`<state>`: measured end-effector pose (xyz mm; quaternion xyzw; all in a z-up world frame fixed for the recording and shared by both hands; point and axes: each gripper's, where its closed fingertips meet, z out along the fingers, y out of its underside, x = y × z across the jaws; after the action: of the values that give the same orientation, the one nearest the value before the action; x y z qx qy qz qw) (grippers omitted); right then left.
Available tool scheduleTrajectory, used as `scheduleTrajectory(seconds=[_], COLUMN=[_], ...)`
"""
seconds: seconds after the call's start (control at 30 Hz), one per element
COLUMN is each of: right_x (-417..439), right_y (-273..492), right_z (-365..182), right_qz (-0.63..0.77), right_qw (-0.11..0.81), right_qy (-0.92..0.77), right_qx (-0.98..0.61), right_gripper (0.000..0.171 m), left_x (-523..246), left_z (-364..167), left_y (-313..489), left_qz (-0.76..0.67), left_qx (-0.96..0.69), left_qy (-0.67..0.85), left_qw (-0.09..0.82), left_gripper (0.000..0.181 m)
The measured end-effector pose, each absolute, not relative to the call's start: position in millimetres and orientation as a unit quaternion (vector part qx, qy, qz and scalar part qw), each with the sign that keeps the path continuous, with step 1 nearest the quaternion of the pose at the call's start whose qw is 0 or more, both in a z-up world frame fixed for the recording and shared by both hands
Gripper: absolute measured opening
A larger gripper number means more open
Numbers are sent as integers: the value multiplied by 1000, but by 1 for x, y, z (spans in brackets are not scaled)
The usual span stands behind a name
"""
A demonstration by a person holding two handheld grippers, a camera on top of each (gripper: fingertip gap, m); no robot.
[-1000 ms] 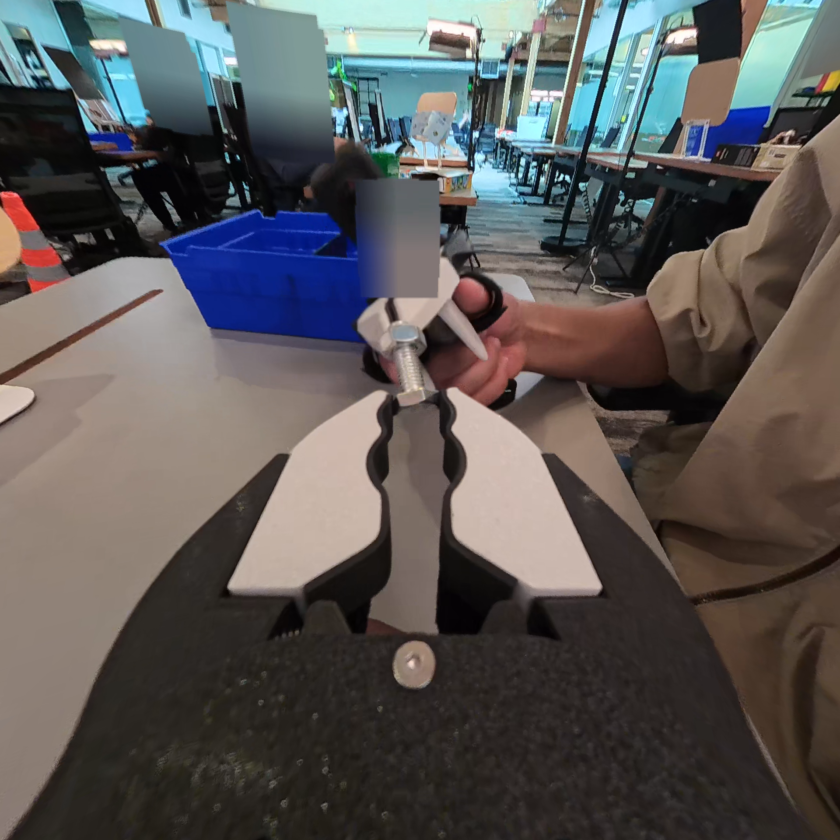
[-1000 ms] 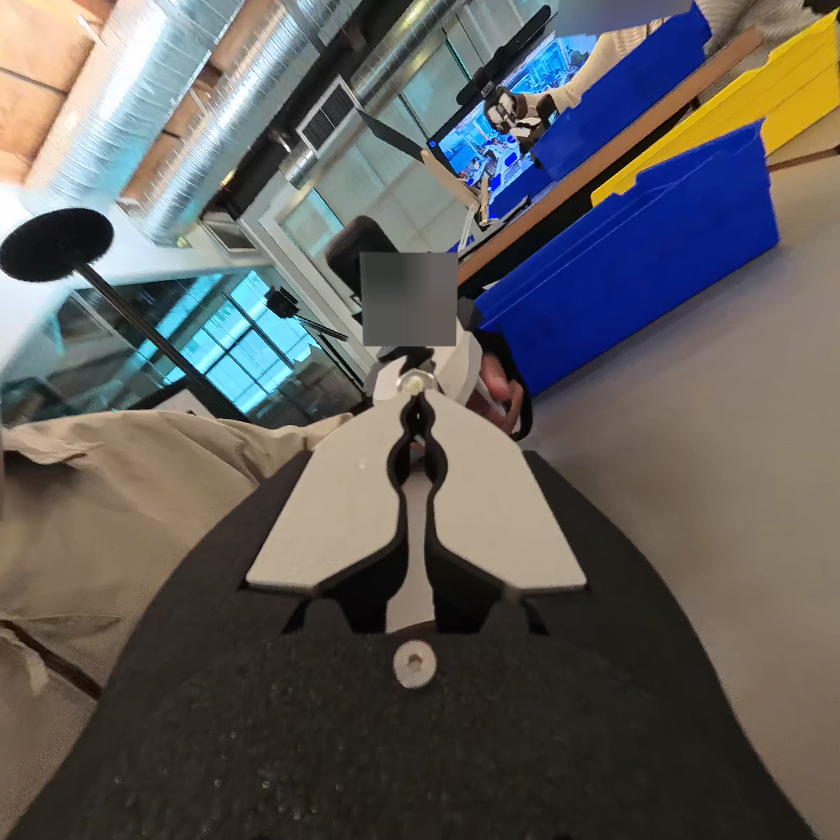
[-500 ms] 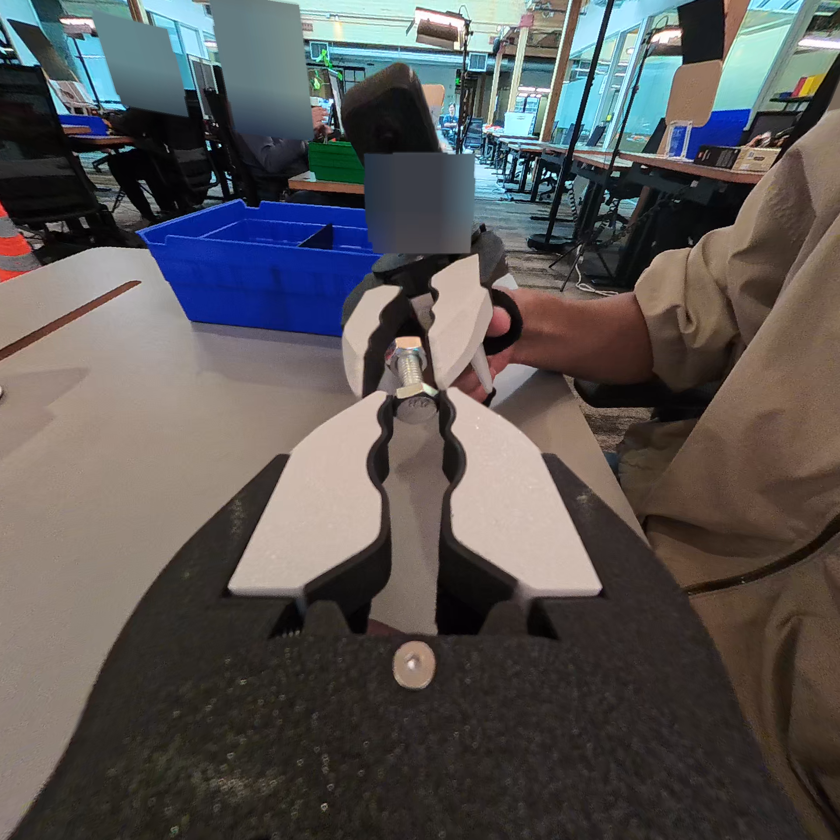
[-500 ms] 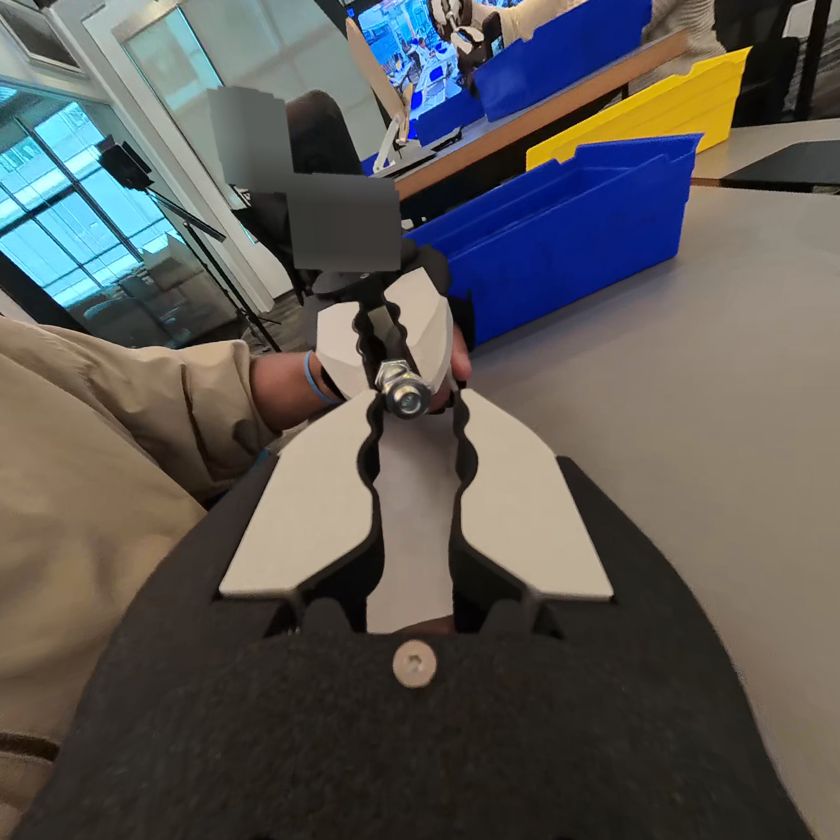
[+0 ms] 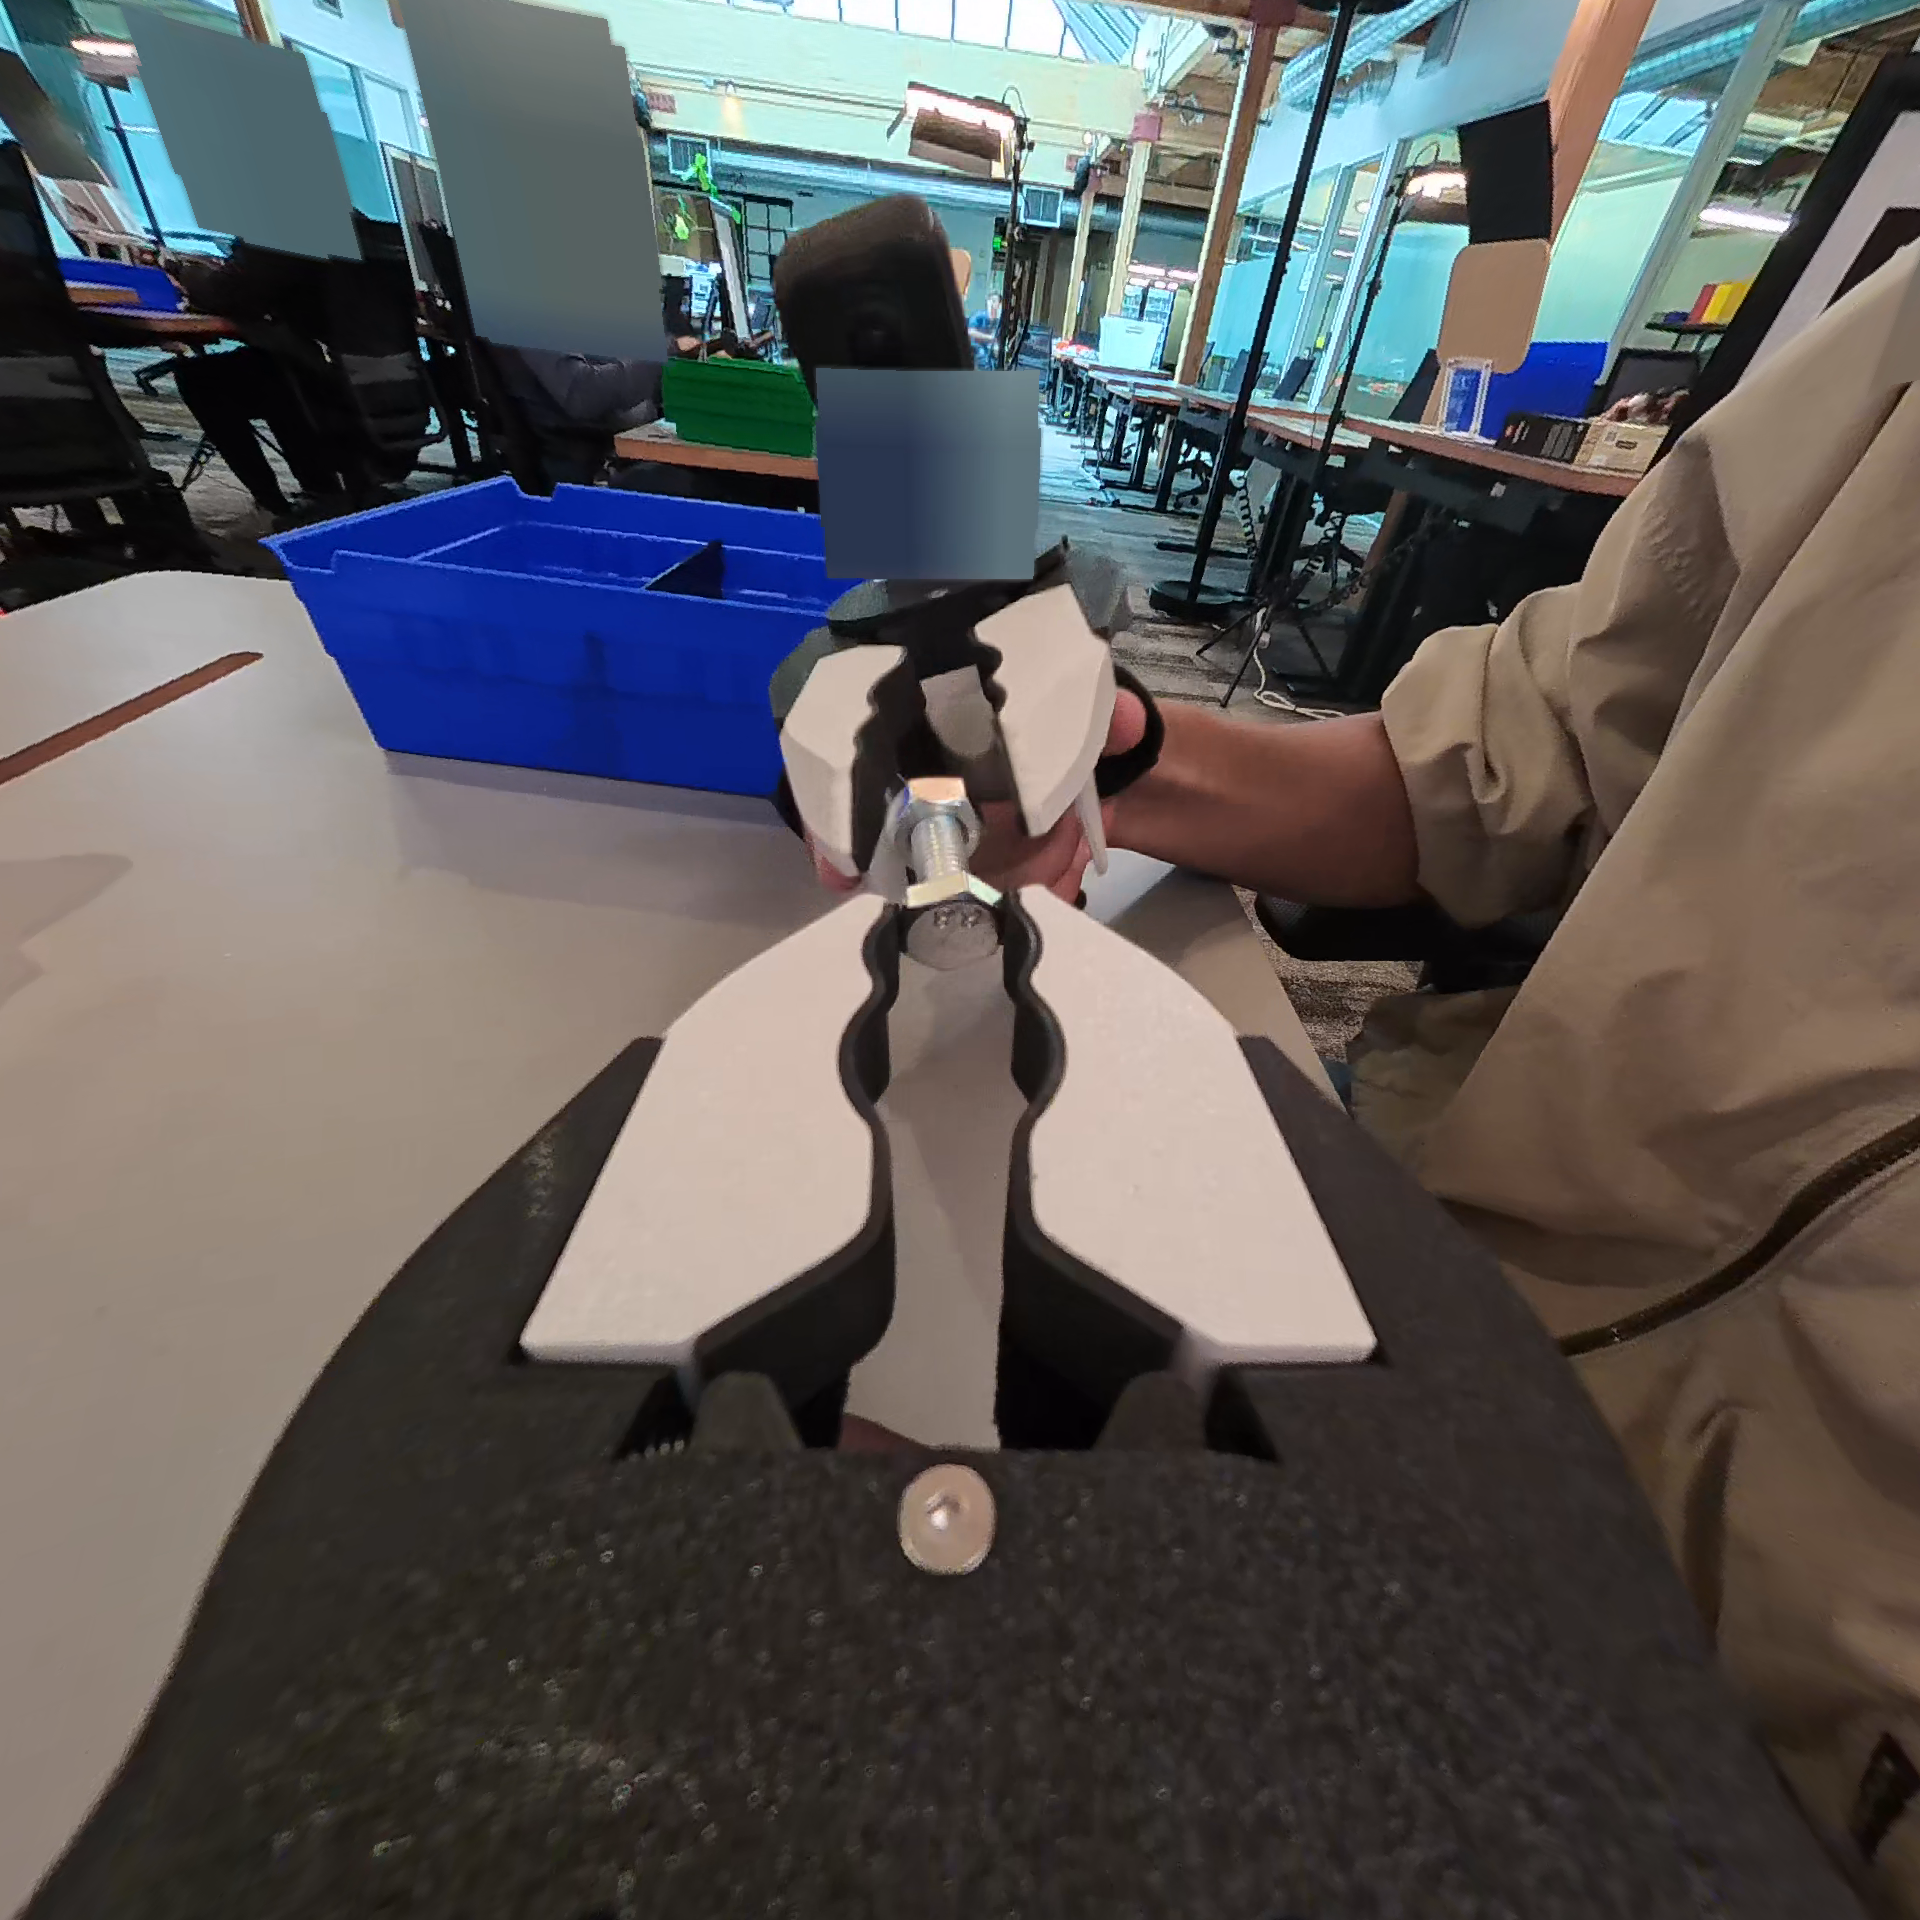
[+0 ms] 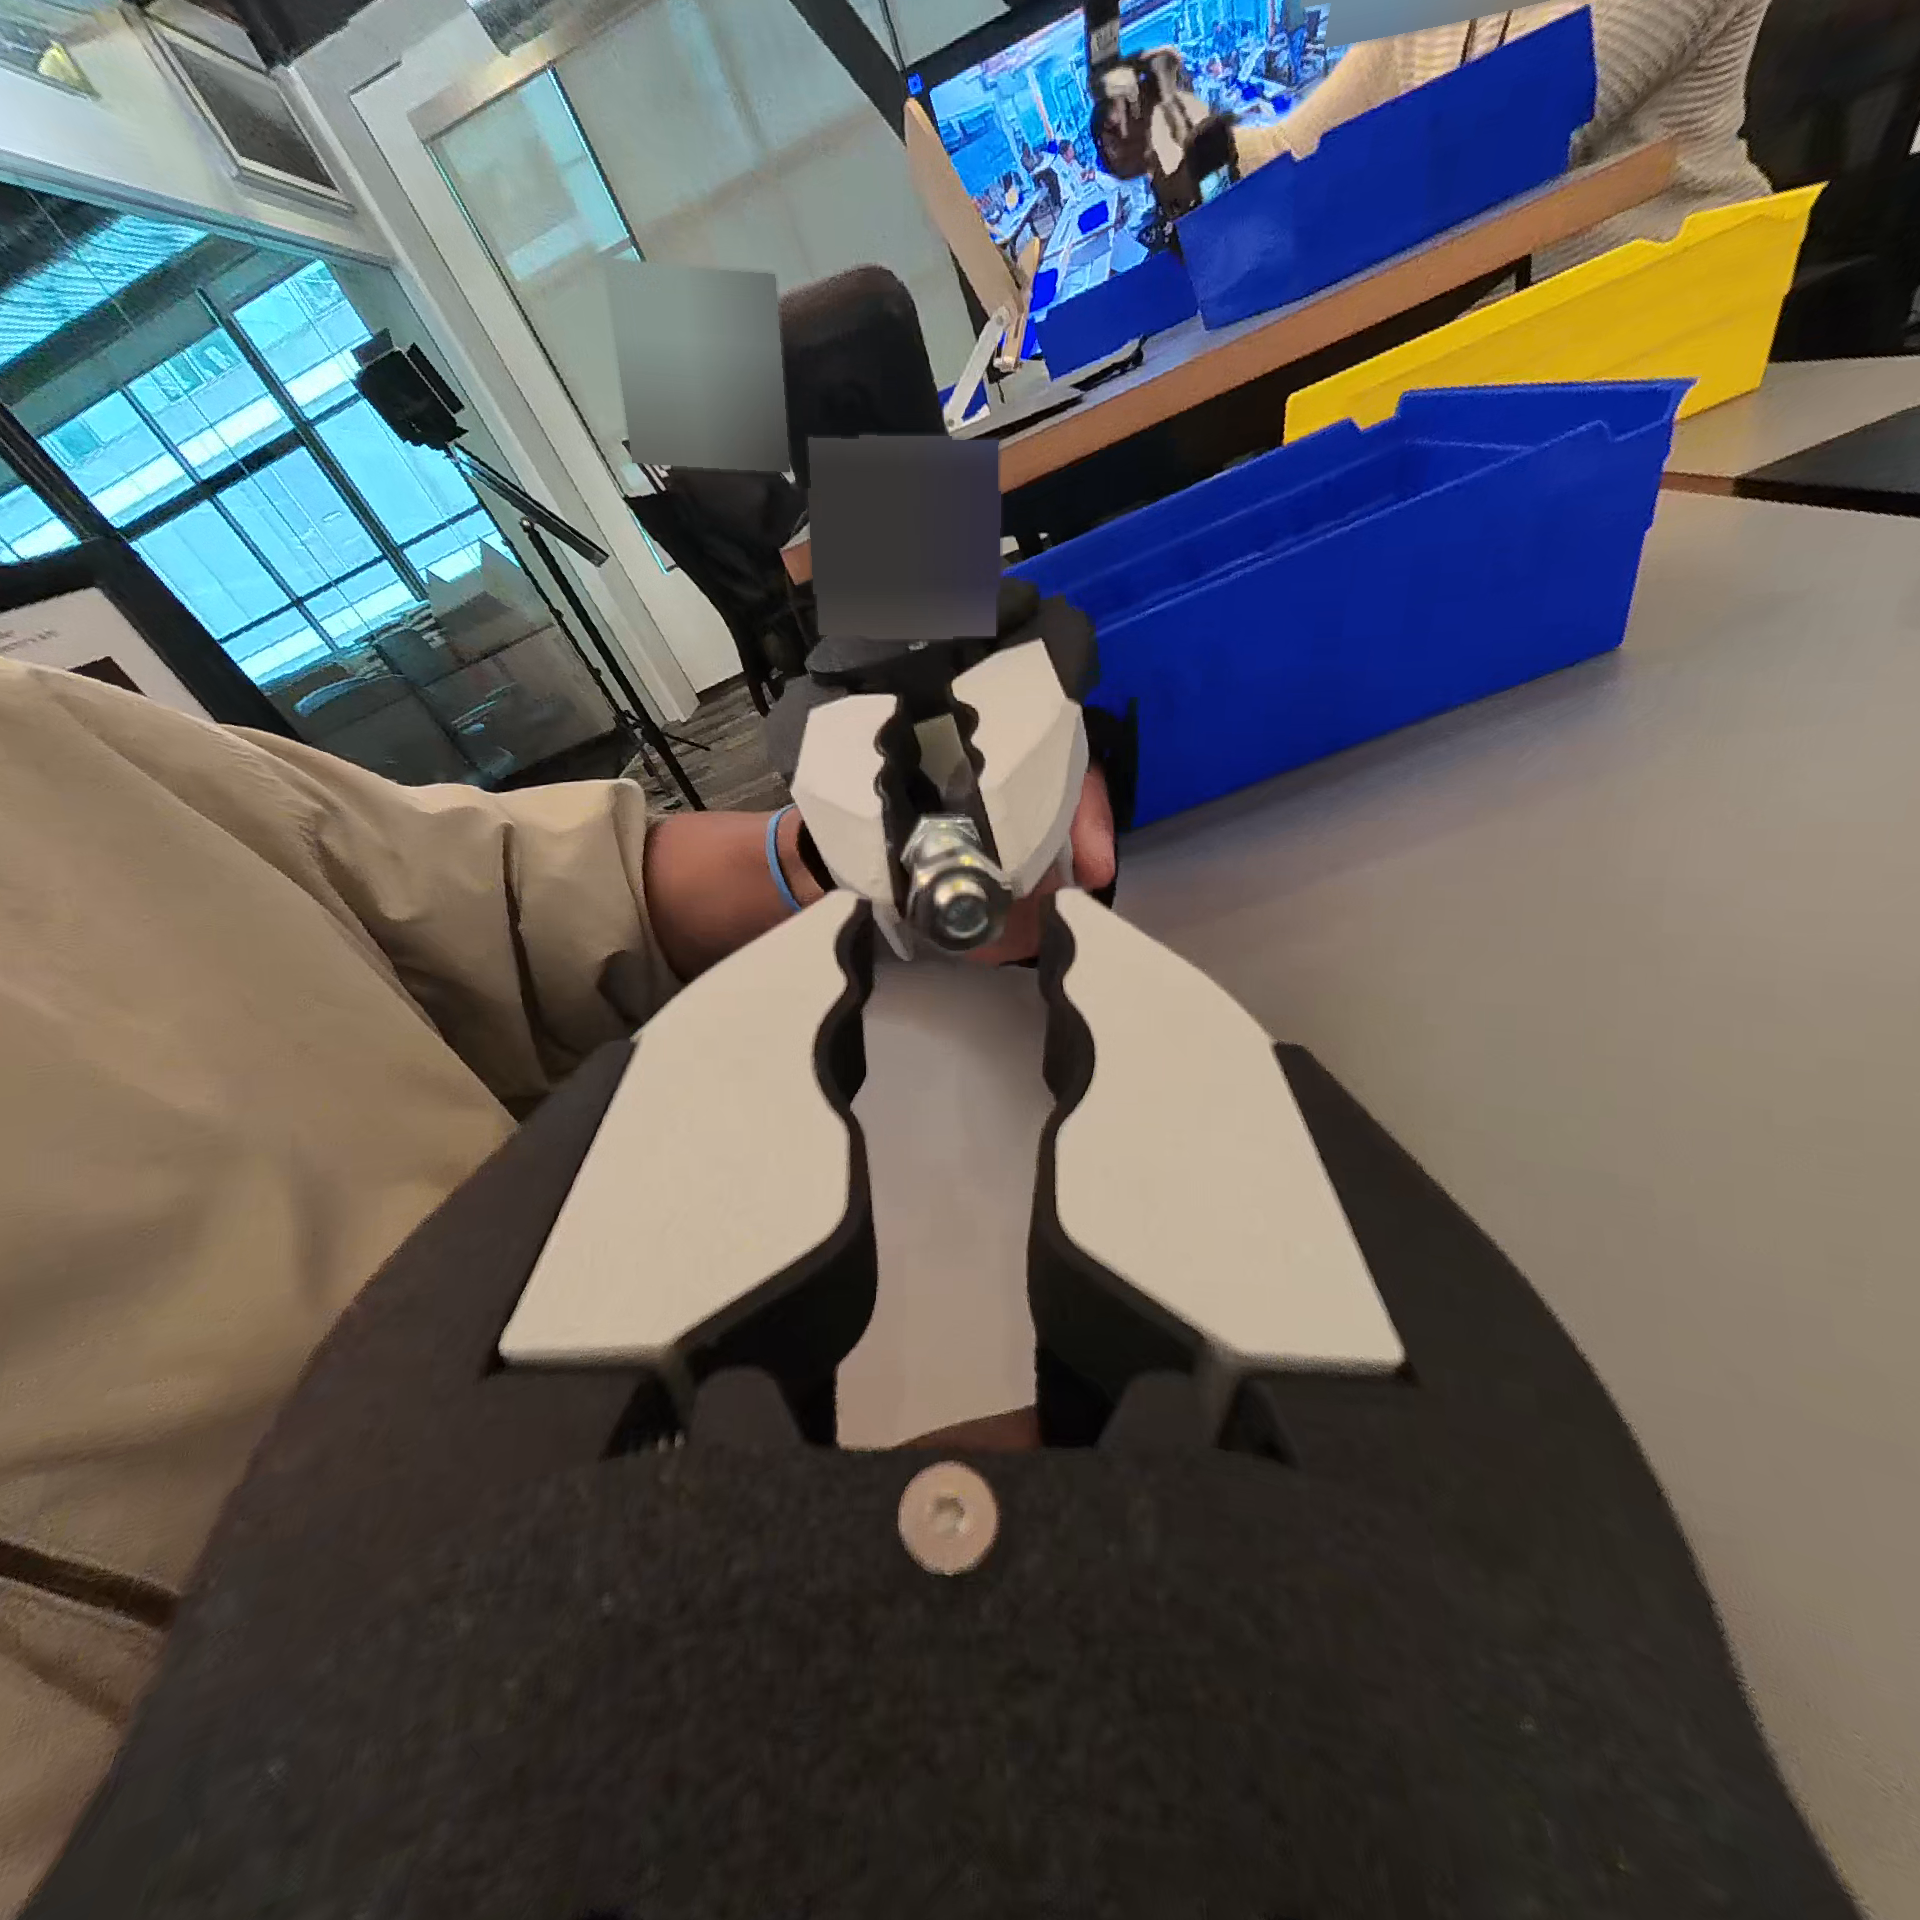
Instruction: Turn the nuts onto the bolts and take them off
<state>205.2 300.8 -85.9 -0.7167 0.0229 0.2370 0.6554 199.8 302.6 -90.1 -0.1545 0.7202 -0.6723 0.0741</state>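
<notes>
A silver bolt (image 5: 935, 844) is held level in the air above the grey table (image 5: 312, 1039). My left gripper (image 5: 951, 930) is shut on its hex head. A silver nut (image 5: 940, 800) sits on the far, threaded end. My right gripper (image 5: 940, 842) faces the left one with its fingers apart on either side of the nut. In the right wrist view the nut (image 6: 961, 909) and the bolt's end lie between my open right gripper (image 6: 956, 920) fingertips with a gap on each side. Beyond them the left gripper (image 6: 940, 873) clamps the head.
A blue bin (image 5: 540, 665) stands on the table behind the grippers; it also shows in the right wrist view (image 6: 1351, 623). A yellow bin (image 6: 1610, 301) lies farther back. The person's beige sleeve (image 5: 1662, 935) fills the right side. The table edge (image 5: 1226, 914) runs close under the grippers. My left and right fingertips are right by each other.
My right gripper was shut on the nut and rolled to one side; it has opened and turned back upright. My left gripper kept its hold on the bolt head.
</notes>
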Motion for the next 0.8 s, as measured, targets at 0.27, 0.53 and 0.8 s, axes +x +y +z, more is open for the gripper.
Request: scheduleTrajectory(seconds=[0.27,0.53,0.8], right_x=[214,206,205], right_y=[305,299,302], right_z=[-109,-87,-94], right_qz=[215,245,241], right_qw=[626,652,642], right_qy=[40,25,28], right_qx=[-749,-717,-727], right_gripper=[27,31,34], left_x=[197,201,197], left_z=[-83,-90,-89], left_y=[303,304,299], left_qz=[-688,-673,-678], left_qx=[-153,-160,-152], left_qy=[707,719,717], left_qw=[59,71,62], left_gripper=[18,18,18])
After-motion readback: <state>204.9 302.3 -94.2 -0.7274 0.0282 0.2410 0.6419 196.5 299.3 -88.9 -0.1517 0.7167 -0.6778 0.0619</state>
